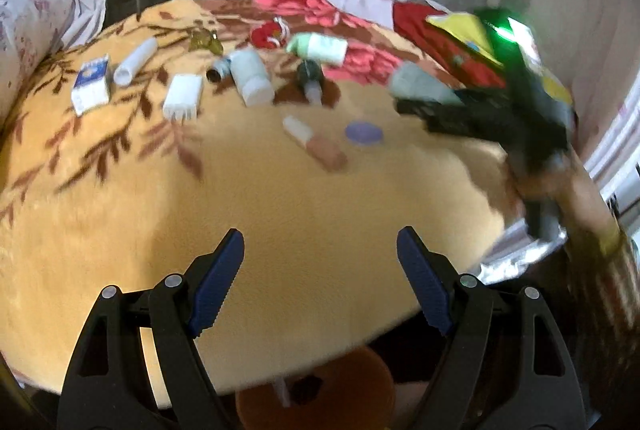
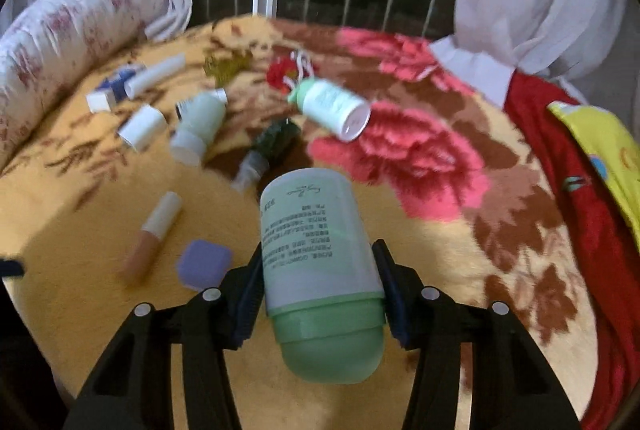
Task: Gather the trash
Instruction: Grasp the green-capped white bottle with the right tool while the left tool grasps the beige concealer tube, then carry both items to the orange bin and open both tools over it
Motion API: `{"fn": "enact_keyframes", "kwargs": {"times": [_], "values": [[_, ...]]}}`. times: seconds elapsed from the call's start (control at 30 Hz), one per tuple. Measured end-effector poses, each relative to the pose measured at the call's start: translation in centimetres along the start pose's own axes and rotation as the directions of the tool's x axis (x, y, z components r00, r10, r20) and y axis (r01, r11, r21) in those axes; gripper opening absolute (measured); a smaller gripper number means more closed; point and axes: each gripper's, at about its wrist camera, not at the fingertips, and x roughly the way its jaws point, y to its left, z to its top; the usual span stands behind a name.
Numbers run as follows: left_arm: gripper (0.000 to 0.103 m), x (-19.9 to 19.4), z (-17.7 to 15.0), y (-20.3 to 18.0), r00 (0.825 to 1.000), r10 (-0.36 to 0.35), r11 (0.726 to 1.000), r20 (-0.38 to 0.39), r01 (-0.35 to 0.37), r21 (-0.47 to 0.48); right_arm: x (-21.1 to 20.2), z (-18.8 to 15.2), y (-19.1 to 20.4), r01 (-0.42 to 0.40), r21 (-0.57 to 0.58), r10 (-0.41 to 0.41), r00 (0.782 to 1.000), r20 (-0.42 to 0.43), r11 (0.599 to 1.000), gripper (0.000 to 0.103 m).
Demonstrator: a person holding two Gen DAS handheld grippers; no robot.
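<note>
Pale green plastic is what your right gripper (image 2: 318, 290) has clamped right now: a green-capped bottle (image 2: 320, 270), pinched across its lower body just above the cap, lifted off the blanket (image 2: 420, 230). Its long axis runs pretty much straight along your fingers, cap end toward the camera, base pointing out at the rest of the clutter. Your left gripper (image 1: 320, 262) is spread wide with nothing in it, hovering over a bare yellow patch near the bed's front edge. There's an orange bin-looking thing (image 1: 320, 390) low in the left wrist view, under that edge, though it's too cut off to be sure. If that's the drop spot, I'd guess the bottle has to come back toward you and down, so the held hand is the one that matters. Leftover stuff is all further out: the lip gloss tube (image 2: 154, 234) and purple compact (image 2: 204, 262) sit nearest, off to your right gripper's left, so the empty left hand looks closer for those.
</note>
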Motion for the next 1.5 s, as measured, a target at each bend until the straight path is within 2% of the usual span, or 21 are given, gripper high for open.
{"fn": "enact_keyframes", "kwargs": {"times": [0.07, 0.13, 0.23, 0.3, 0.47, 0.57, 0.67, 0.7, 0.73, 0.93, 1.17, 1.33, 1.5], "values": [[0.077, 1.6, 1.8, 0.0, 1.0, 0.022, 0.999, -0.01, -0.022, -0.024, -1.7, -0.5, 0.1, 0.006, 0.005, -0.007, 0.999, 0.036, 1.0, 0.051], [0.066, 3.6, 3.4, 0.1, 0.998, 0.054, 0.998, -0.029, -0.055, -0.043, -2.8, -0.8, 0.1, 0.015, 0.006, -0.015, 0.998, 0.062, 1.0, 0.051], [0.055, 6.4, 4.9, 0.0, 0.994, 0.095, 0.993, -0.056, -0.098, -0.059, -4.4, -1.6, -0.2, -0.005, 0.026, 0.003, 0.996, 0.093, 1.0, 0.051], [0.052, 7.8, 5.3, -0.1, 0.991, 0.115, 0.991, -0.071, -0.119, -0.06, -5.1, -2.2, -0.5, -0.019, 0.036, 0.015, 0.994, 0.104, 0.999, 0.051], [0.052, 9.9, 6.4, -0.8, 0.989, 0.126, 0.99, -0.075, -0.131, -0.06, -5.8, -3.3, -1.0, -0.025, 0.054, 0.017, 0.991, 0.129, 0.998, 0.051], [0.052, 11.6, 6.5, -1.0, 0.983, 0.15, 0.986, -0.104, -0.157, -0.06, -6.1, -3.7, -1.3, -0.028, 0.066, 0.019, 0.99, 0.141, 0.997, 0.051], [0.034, 12.3, 6.5, -0.6, 0.98, 0.17, 0.98, -0.101, -0.178, -0.085, -6.4, -4.0, -1.2, -0.028, 0.061, 0.019, 0.989, 0.148, 0.998, 0.051], [0.02, 12.1, 6.5, -0.3, 0.984, 0.149, 0.982, -0.093, -0.159, -0.103, -6.6, -4.1, -1.1, -0.028, 0.057, 0.019, 0.988, 0.152, 0.998, 0.051], [0.018, 12.1, 6.5, -0.1, 0.985, 0.148, 0.982, -0.094, -0.157, -0.104, -6.7, -4.1, -1.1, -0.03, 0.056, 0.021, 0.988, 0.154, 0.998, 0.051], [0.018, 9.4, 5.5, 0.7, 0.991, 0.126, 0.988, -0.048, -0.129, -0.078, -7.7, -4.4, -0.4, -0.05, 0.051, 0.041, 0.984, 0.176, 0.997, 0.051], [0.018, 3.5, 3.3, 1.0, 0.993, 0.116, 0.993, -0.012, -0.116, -0.009, -9.4, -4.9, 2.7, -0.098, 0.018, 0.093, 0.977, 0.191, 0.995, 0.051], [0.018, -0.3, -0.8, 0.7, 0.995, 0.082, 0.995, -0.052, -0.08, 0.052, -11.1, -6.6, 6.4, -0.183, -0.034, 0.186, 0.97, 0.156, 0.982, 0.051], [0.018, -2.1, -6.7, 0.2, 0.988, 0.039, 0.996, -0.149, -0.026, 0.089, -11.4, -10.4, 10.9, -0.311, -0.051, 0.313, 0.949, 0.034, 0.949, 0.05]]}}
